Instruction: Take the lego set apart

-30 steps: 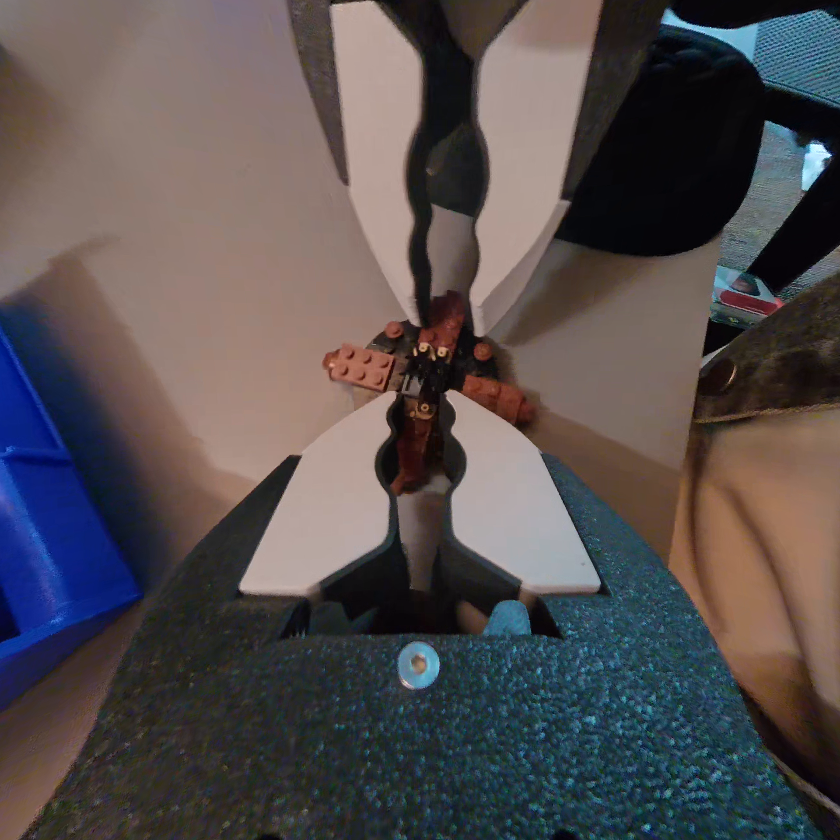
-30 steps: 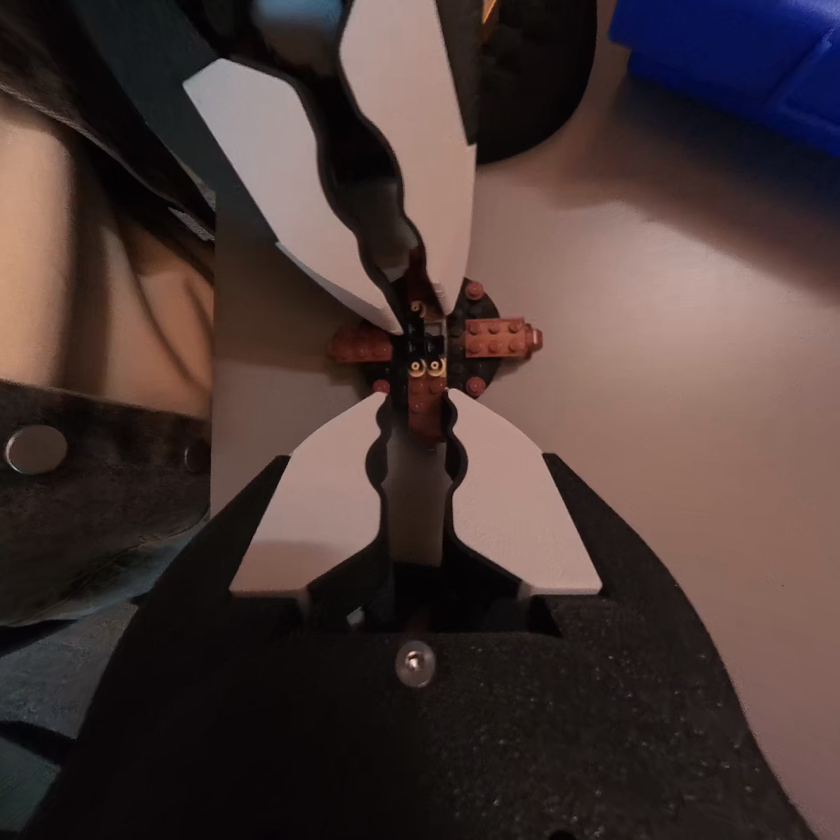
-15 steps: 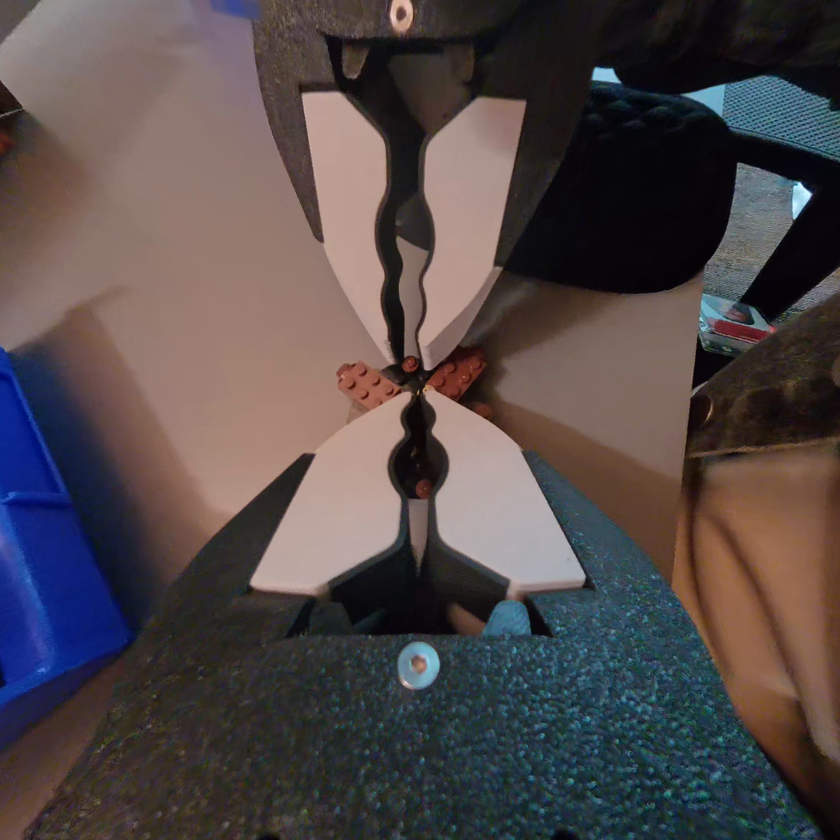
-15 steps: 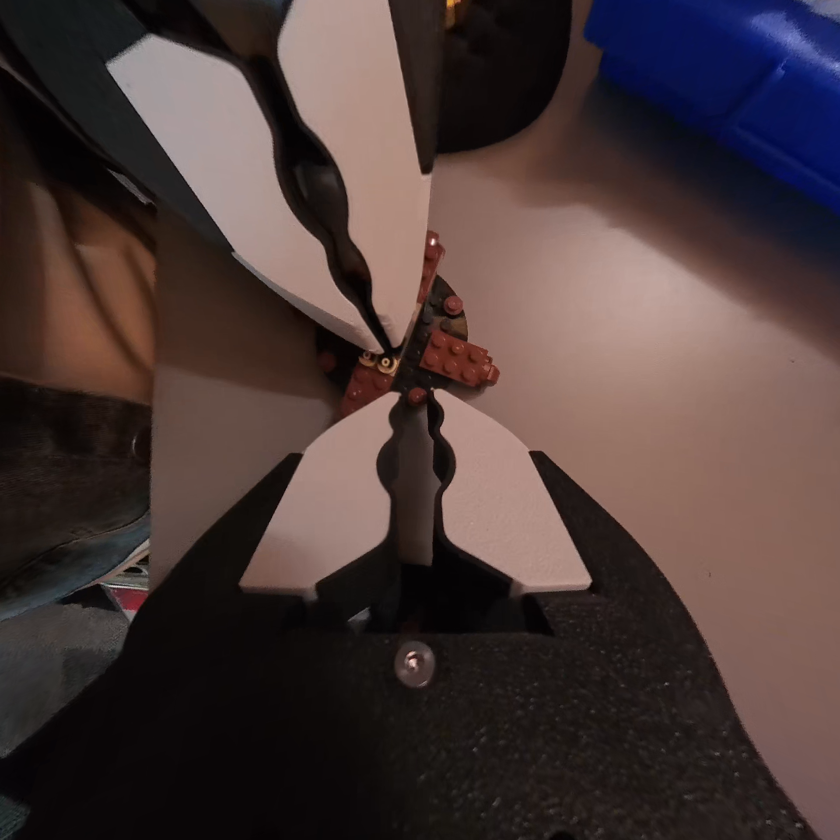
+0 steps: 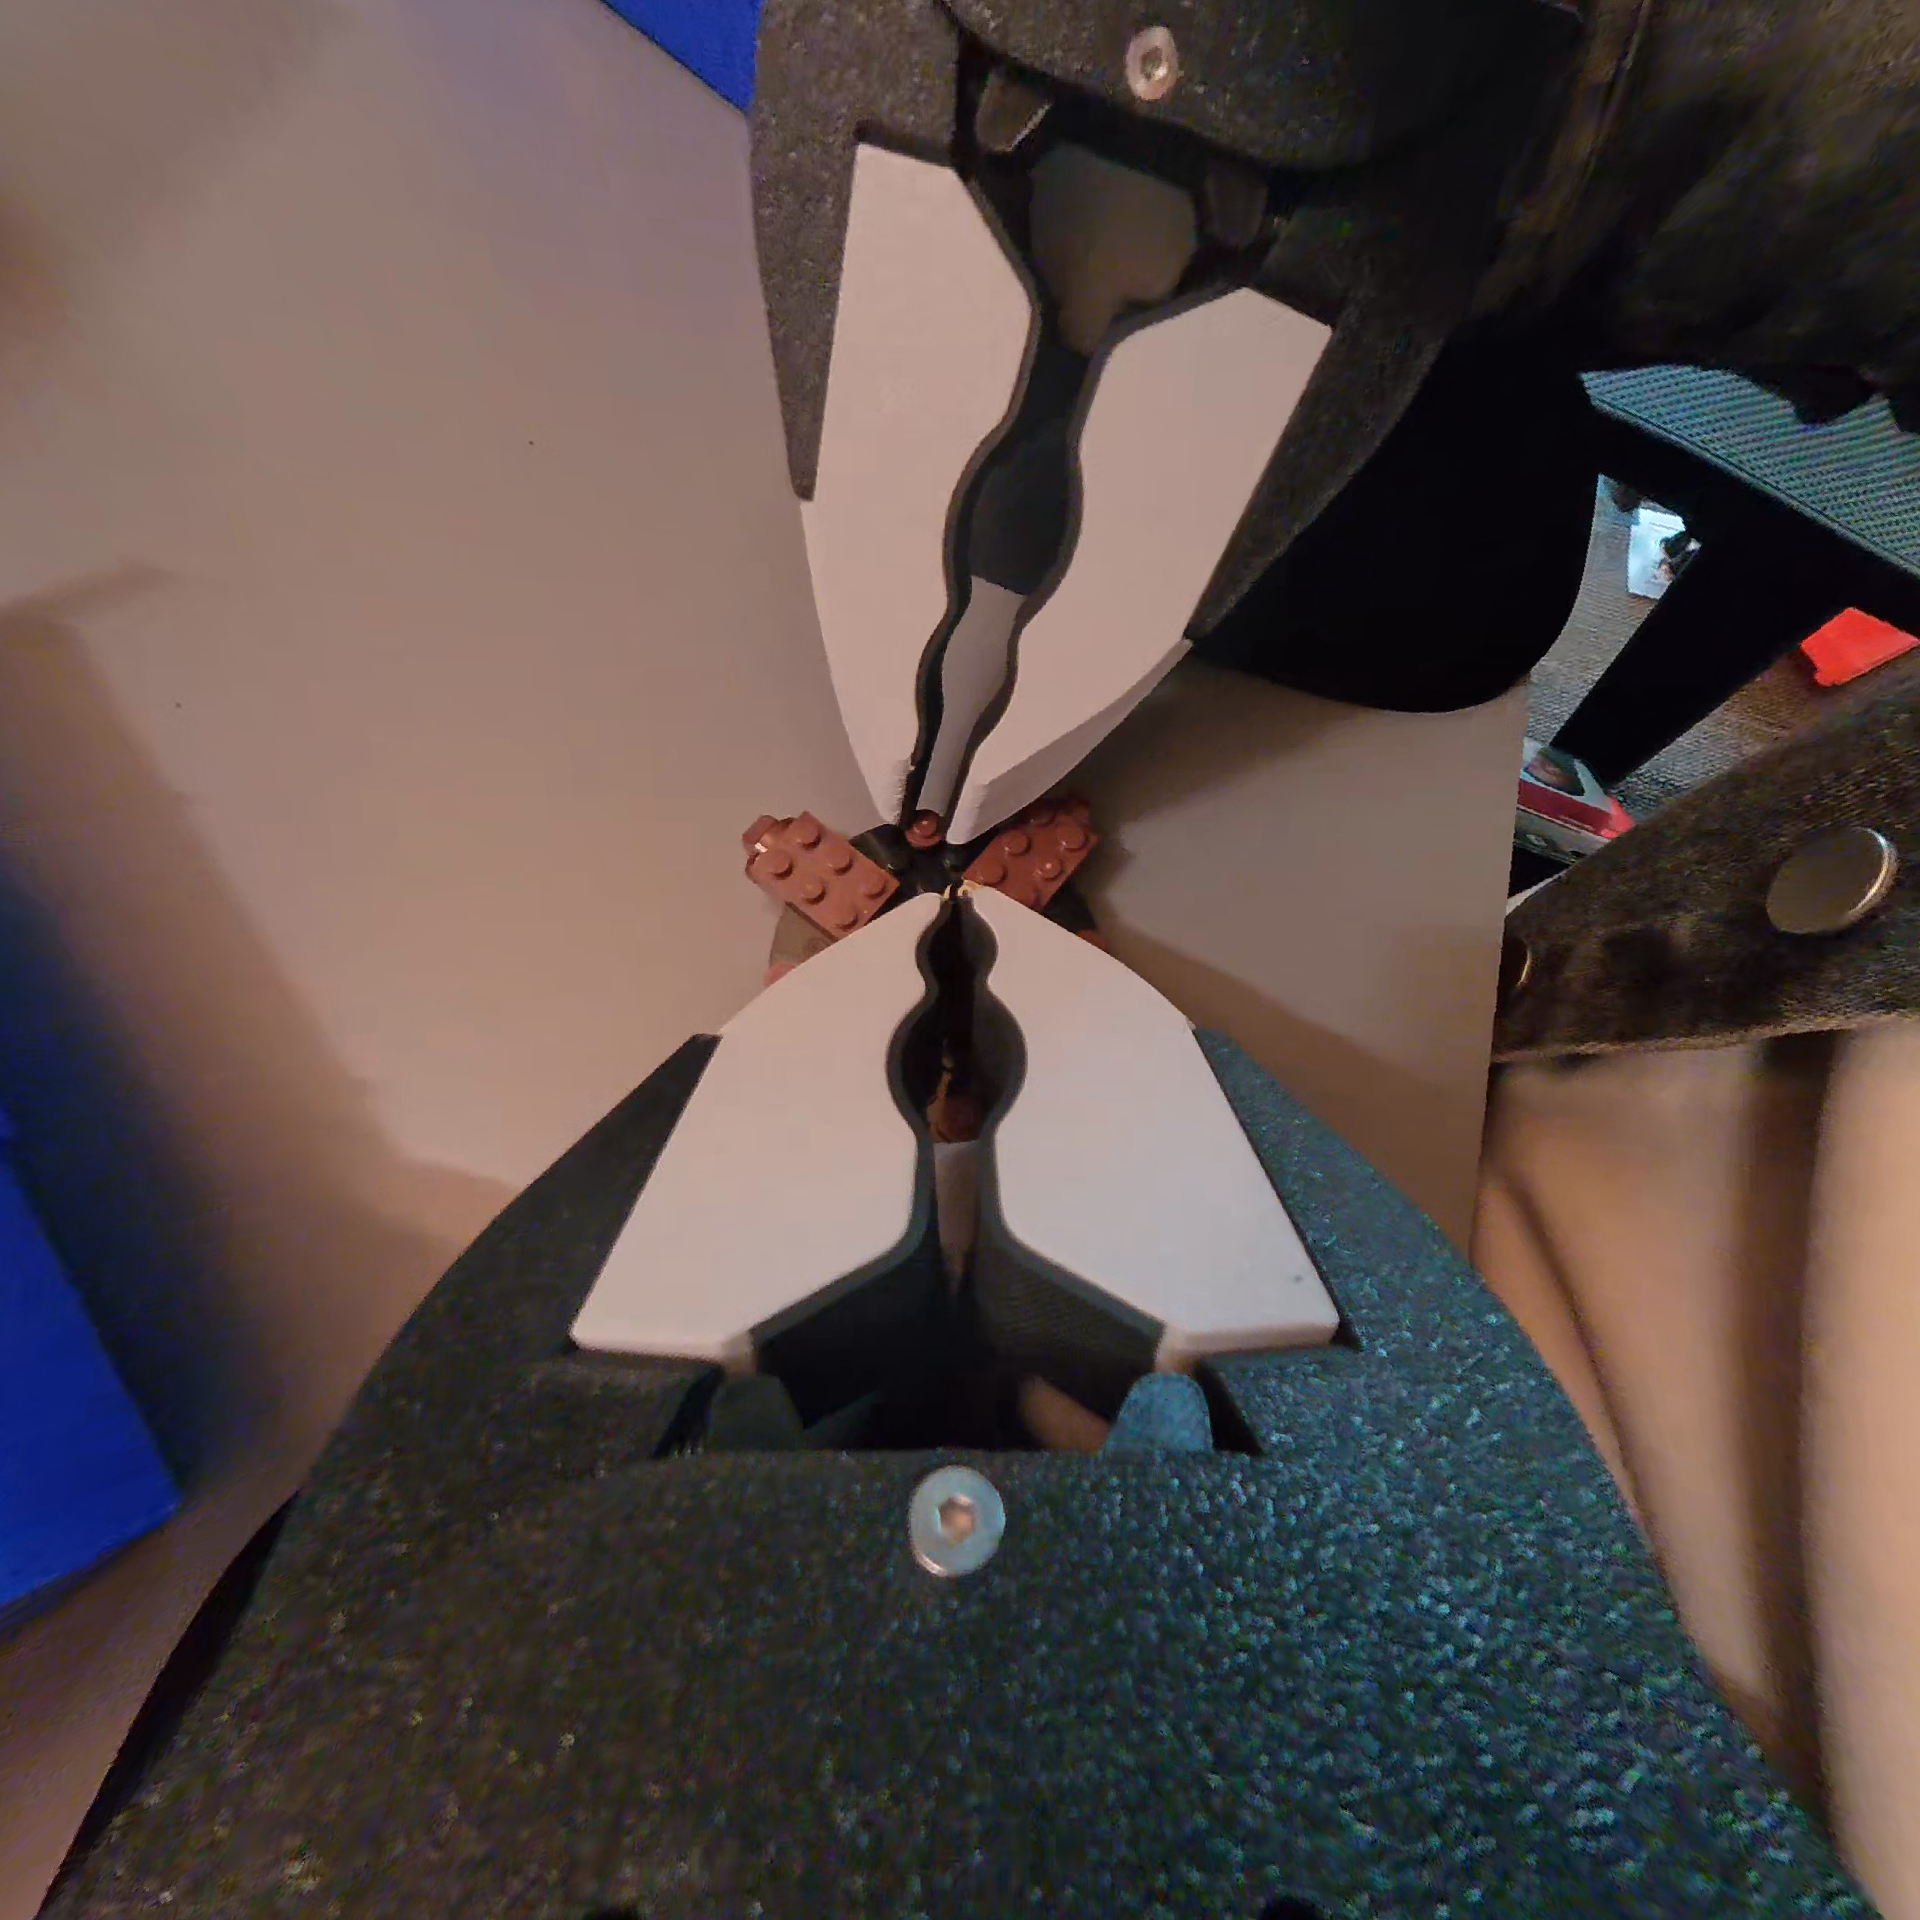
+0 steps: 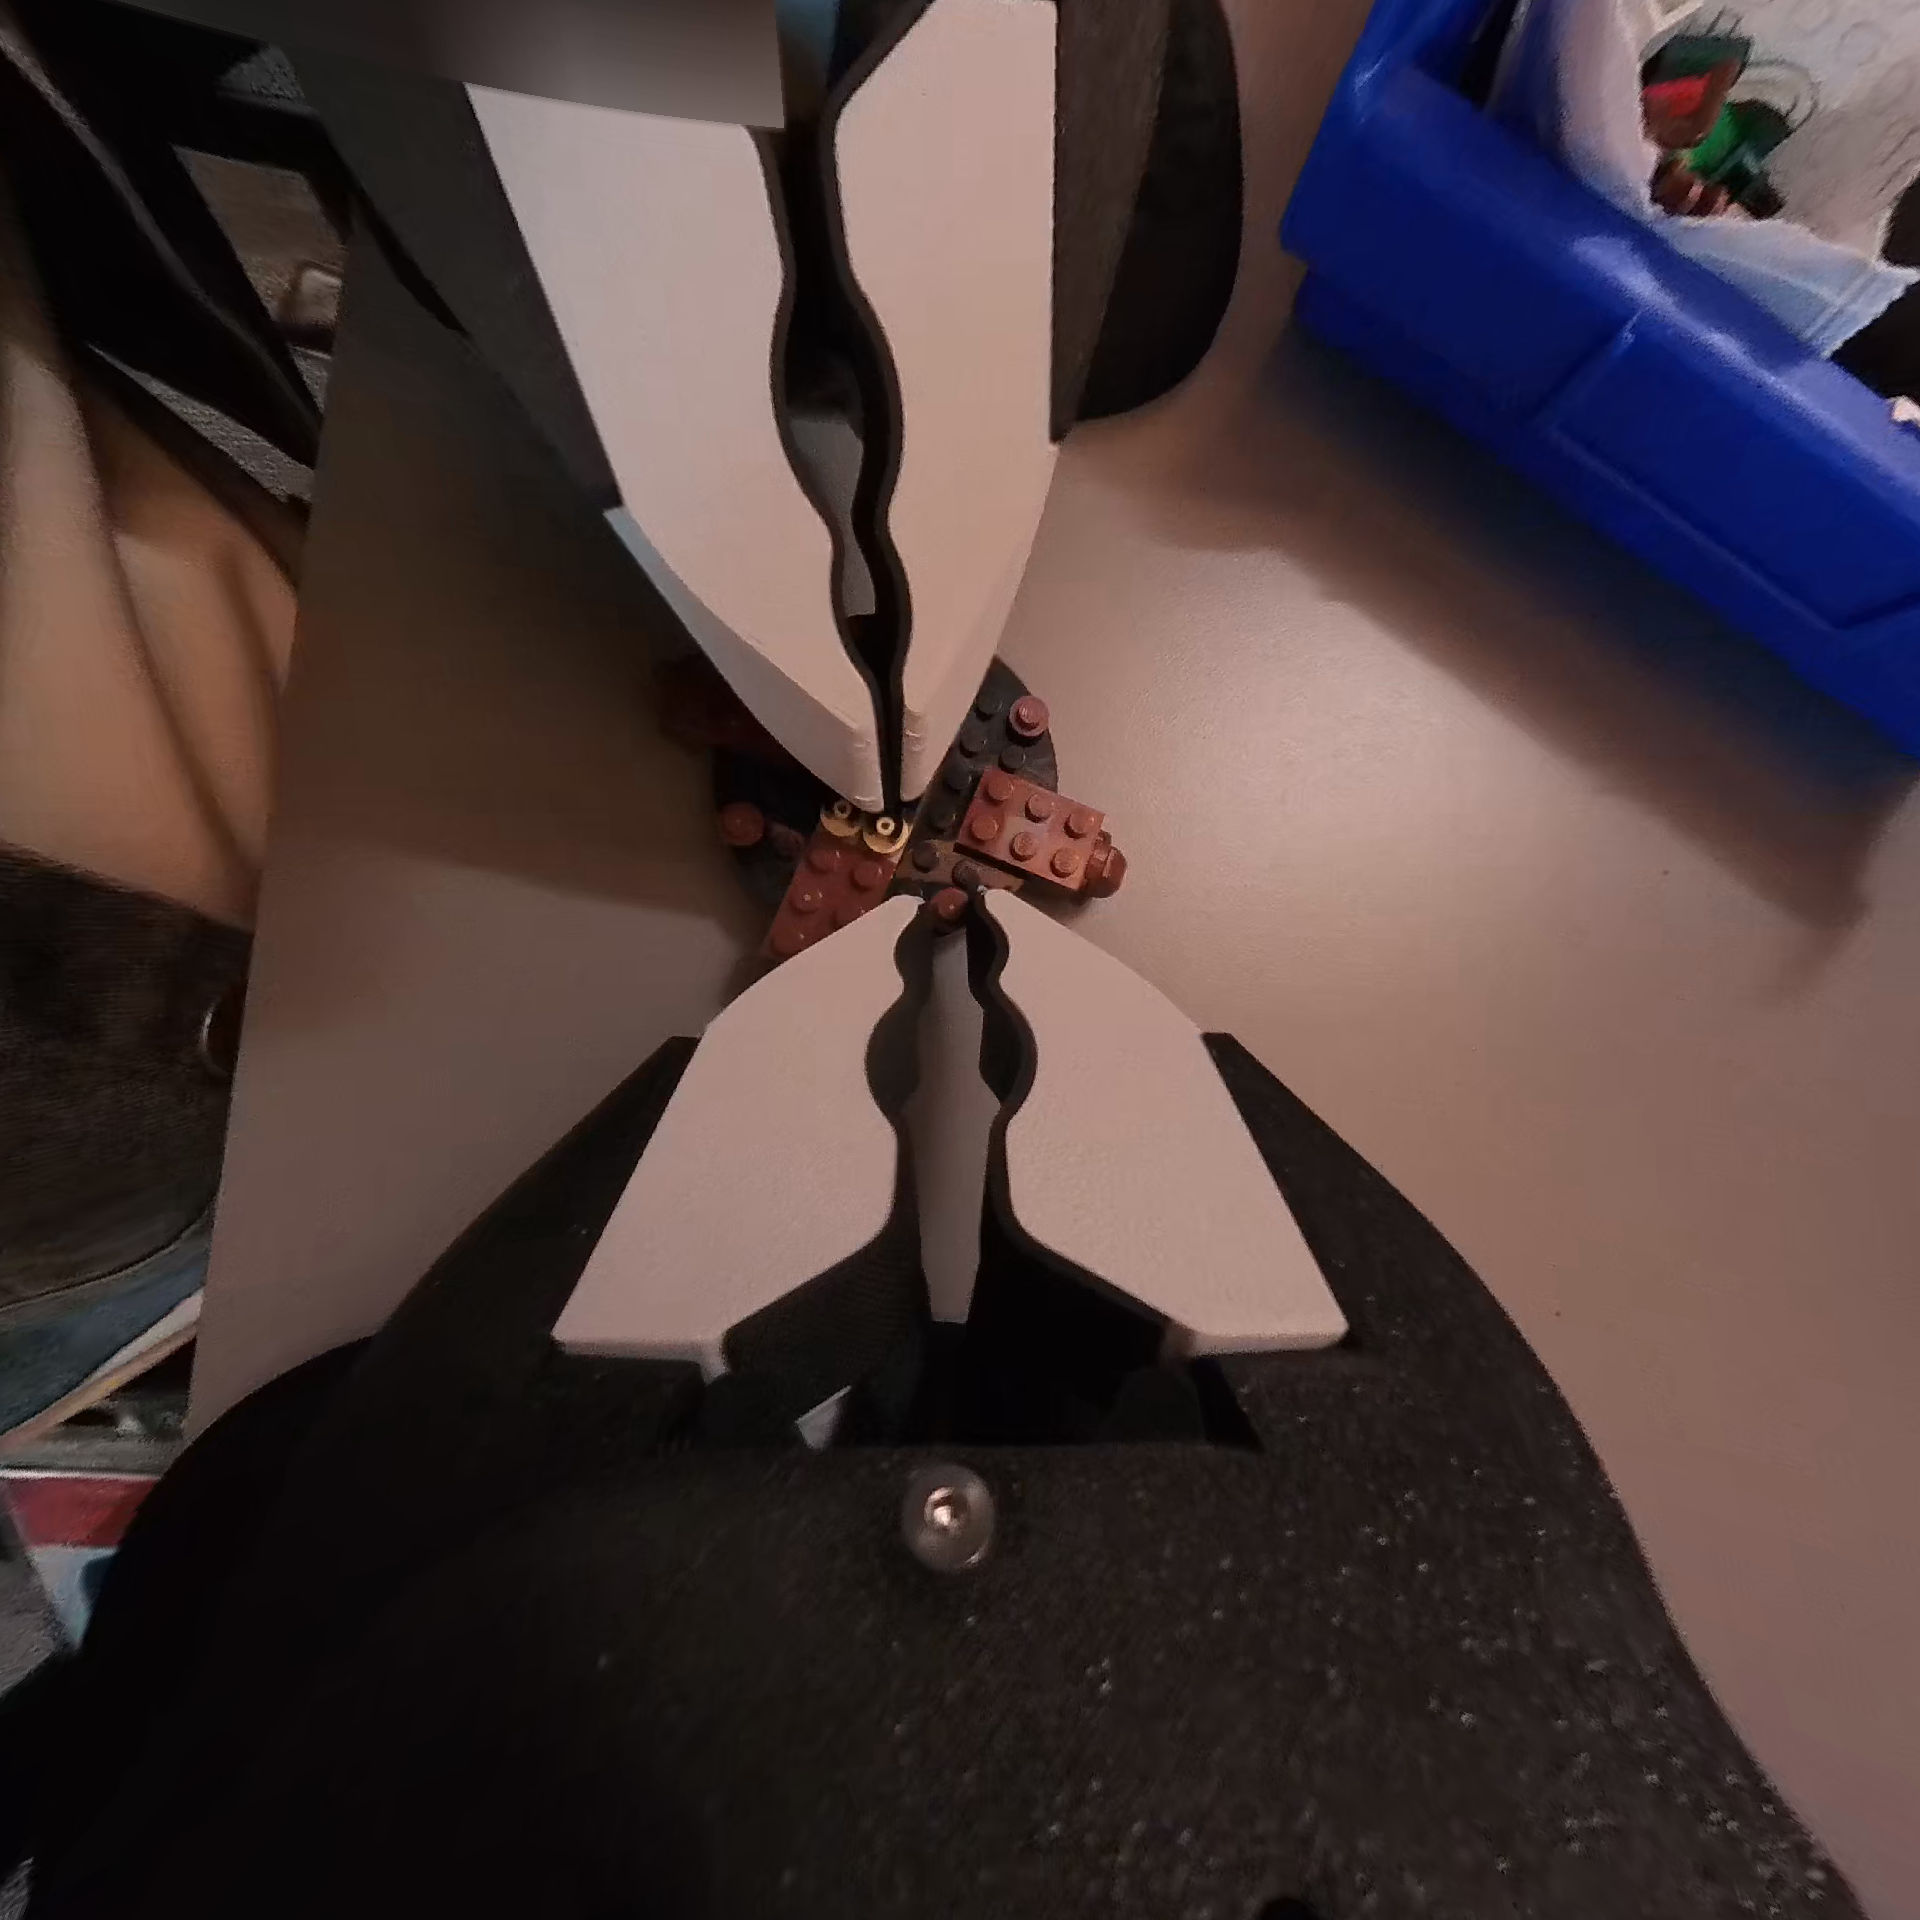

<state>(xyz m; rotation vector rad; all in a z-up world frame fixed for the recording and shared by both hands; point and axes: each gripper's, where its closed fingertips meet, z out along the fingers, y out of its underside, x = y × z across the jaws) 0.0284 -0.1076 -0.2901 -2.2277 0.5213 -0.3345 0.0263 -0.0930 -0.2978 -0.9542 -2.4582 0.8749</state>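
**Both grippers pinch the lego set from opposite sides**

The left gripper [image 5: 954,906] has its jaws clamped on the near edge of the lego set [image 5: 831,873], held above the pale worktop [image 5: 416,520]; the right gripper [image 5: 933,812] grips it from the far side. Only the right wrist view shows the set's gold studs and, far right, a blue bin [image 6: 1558,312].

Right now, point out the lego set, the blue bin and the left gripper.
lego set [image 6: 1029,826], right wrist view, on its brown studded plate.
blue bin [image 6: 1558,312], right wrist view, on its side wall.
left gripper [image 5: 951,914], left wrist view, between its fingertips.
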